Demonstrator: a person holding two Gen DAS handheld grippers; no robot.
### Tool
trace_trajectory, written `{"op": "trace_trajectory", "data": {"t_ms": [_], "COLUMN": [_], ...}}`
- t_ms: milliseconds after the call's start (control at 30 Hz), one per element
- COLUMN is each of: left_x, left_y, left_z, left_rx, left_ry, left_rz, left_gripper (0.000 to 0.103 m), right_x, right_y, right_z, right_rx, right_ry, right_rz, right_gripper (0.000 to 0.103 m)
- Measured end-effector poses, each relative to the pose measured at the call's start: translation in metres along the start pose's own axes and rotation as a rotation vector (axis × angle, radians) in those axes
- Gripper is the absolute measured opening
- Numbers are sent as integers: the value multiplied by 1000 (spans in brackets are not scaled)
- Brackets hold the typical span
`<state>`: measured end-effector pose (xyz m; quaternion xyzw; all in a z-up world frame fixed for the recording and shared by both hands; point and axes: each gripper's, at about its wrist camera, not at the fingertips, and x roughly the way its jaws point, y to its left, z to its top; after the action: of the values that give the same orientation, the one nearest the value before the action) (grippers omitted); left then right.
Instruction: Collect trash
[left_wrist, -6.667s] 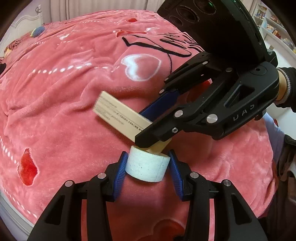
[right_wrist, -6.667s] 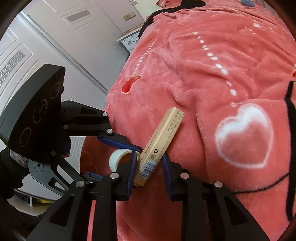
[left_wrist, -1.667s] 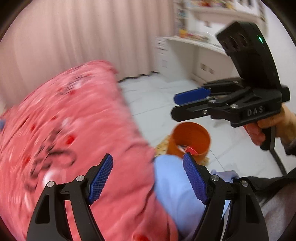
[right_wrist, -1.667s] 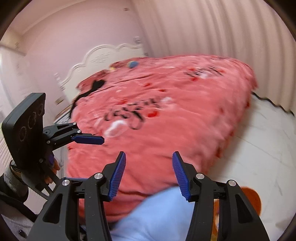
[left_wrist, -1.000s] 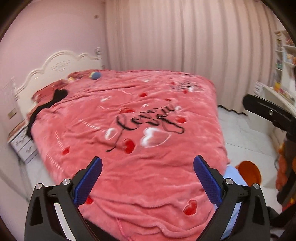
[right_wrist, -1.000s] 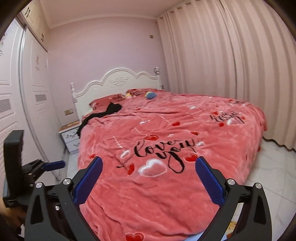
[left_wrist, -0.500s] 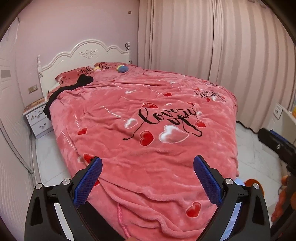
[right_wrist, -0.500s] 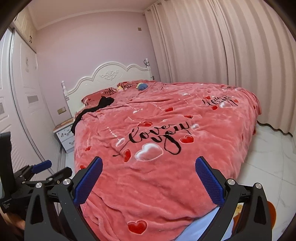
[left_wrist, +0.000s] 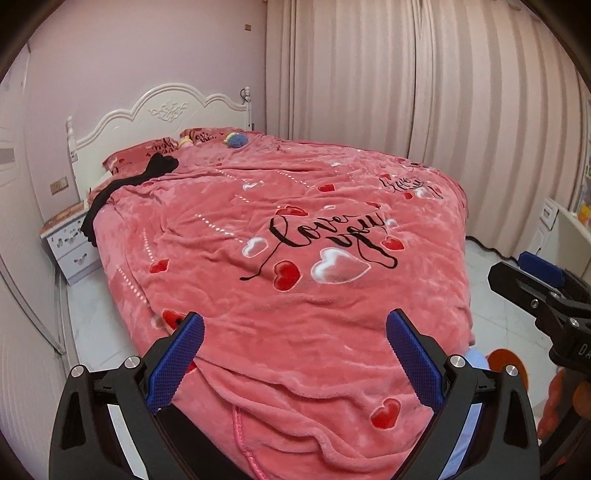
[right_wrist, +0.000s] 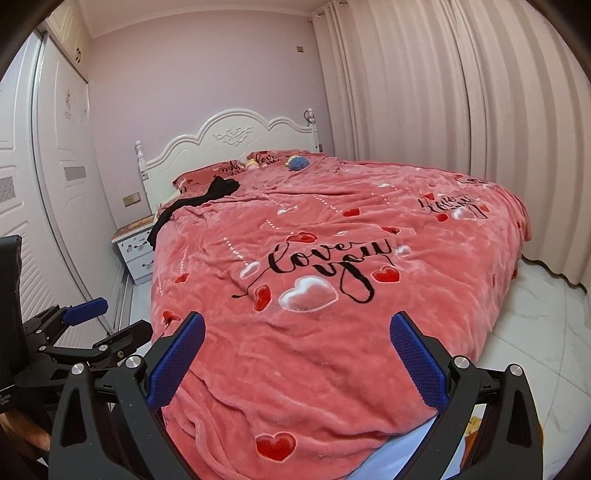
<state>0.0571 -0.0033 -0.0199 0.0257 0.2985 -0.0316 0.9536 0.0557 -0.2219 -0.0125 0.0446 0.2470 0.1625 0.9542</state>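
A wide bed (left_wrist: 280, 258) is filling most of the room, lying under a pink blanket (right_wrist: 332, 295) printed with hearts and "love you". A white headboard (right_wrist: 229, 142) is standing against the pale pink wall (right_wrist: 192, 81). Beside it a small white nightstand (right_wrist: 135, 254) is sitting on the white tiled floor (right_wrist: 532, 332). Long pinkish curtains (left_wrist: 424, 92) are hanging closed along the far side, glowing softly. White wardrobe doors (right_wrist: 55, 177) are lining the near wall.

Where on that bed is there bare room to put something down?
The blanket lies bare from the lettering to the foot. It is crowded by the headboard: a black garment, pillows and a blue toy.
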Motion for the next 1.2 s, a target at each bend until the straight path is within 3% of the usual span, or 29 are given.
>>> {"op": "trace_trajectory", "data": {"t_ms": [1200], "left_x": [7], "left_y": [-8], "left_z": [5], "left_rx": [55], "left_ry": [8], "left_rz": [-12], "left_gripper": [97], "right_x": [8], "right_y": [3], "right_z": [2], "right_rx": [13], "right_ry": [26], "right_rz": [17], "right_gripper": [98]}}
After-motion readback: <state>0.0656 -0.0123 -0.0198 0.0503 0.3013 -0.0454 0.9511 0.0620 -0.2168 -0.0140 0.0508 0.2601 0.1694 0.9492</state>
